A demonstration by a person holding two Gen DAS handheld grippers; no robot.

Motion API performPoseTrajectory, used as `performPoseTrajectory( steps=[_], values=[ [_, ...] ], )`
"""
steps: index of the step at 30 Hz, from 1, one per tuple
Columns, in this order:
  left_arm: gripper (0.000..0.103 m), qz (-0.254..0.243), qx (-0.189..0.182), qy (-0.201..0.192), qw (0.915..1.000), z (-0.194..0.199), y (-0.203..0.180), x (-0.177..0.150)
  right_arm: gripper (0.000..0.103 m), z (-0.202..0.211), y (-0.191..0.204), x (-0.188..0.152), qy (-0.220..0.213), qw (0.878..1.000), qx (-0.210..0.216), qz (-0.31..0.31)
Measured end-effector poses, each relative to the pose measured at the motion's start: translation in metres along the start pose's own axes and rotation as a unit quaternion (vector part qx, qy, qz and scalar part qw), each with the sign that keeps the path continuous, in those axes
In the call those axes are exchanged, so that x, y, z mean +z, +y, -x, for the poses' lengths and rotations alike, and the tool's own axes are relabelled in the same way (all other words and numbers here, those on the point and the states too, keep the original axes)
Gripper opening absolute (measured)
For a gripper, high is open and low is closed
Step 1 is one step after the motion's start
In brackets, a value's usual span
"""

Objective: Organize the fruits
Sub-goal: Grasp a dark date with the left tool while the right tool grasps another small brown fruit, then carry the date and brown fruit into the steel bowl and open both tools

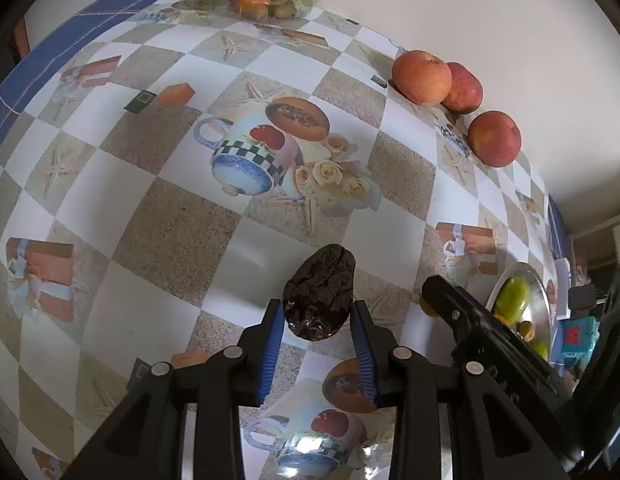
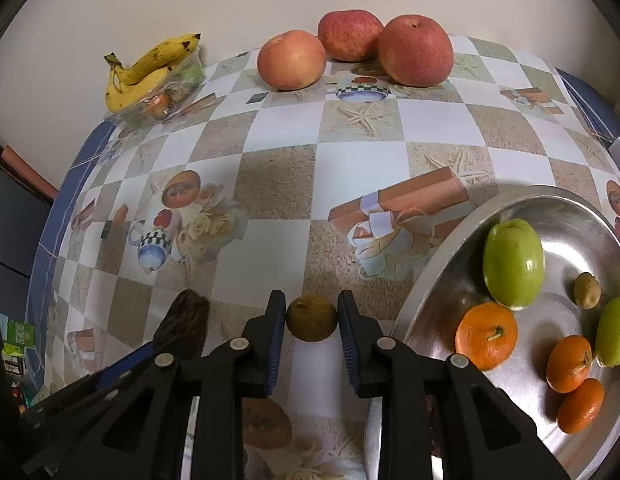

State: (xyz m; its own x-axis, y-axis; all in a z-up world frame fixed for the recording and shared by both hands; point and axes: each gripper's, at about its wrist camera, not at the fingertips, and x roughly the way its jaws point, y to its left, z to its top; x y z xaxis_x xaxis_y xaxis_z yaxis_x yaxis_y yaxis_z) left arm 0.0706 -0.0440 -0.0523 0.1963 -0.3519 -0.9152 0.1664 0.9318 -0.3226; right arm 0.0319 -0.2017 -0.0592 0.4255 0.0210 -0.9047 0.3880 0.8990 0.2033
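Note:
A dark, wrinkled fruit [image 1: 320,292] is pinched between the blue pads of my left gripper [image 1: 318,312], just over the patterned tablecloth. My right gripper [image 2: 312,312] is shut on a small round olive-brown fruit [image 2: 311,318], close to the rim of a steel bowl [image 2: 426,296]. The bowl holds green fruits [image 2: 513,262], oranges [image 2: 486,336] and a small brown fruit [image 2: 586,290]. In the right wrist view the dark fruit [image 2: 187,316] and the left gripper's finger show at lower left. The right gripper's finger [image 1: 462,308] crosses the left wrist view in front of the bowl [image 1: 544,300].
Three apples [image 2: 291,59] [image 2: 350,34] [image 2: 416,50] stand along the far table edge by the wall. A clear plastic tray [image 2: 177,88] with bananas [image 2: 147,70] on top sits in the far left corner. The tablecloth's blue border [image 2: 49,216] marks the left edge.

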Motion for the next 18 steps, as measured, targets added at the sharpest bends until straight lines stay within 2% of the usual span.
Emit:
performPoseTrajectory(
  steps=[6, 13, 18],
  values=[
    [0.036, -0.003, -0.018, -0.009, 0.9998, 0.012, -0.002, -0.002, 0.028, 0.031, 0.004, -0.010, -0.021, 1.000, -0.006, 0.014],
    [0.036, -0.043, -0.036, -0.028, 0.9981, 0.027, -0.024, -0.009, 0.028, 0.066, -0.003, -0.025, -0.040, 0.999, -0.026, 0.003],
    [0.036, -0.074, -0.025, -0.033, 0.9964, 0.028, -0.036, -0.014, 0.028, 0.077, -0.017, -0.035, -0.039, 0.999, -0.023, -0.017]
  ],
)
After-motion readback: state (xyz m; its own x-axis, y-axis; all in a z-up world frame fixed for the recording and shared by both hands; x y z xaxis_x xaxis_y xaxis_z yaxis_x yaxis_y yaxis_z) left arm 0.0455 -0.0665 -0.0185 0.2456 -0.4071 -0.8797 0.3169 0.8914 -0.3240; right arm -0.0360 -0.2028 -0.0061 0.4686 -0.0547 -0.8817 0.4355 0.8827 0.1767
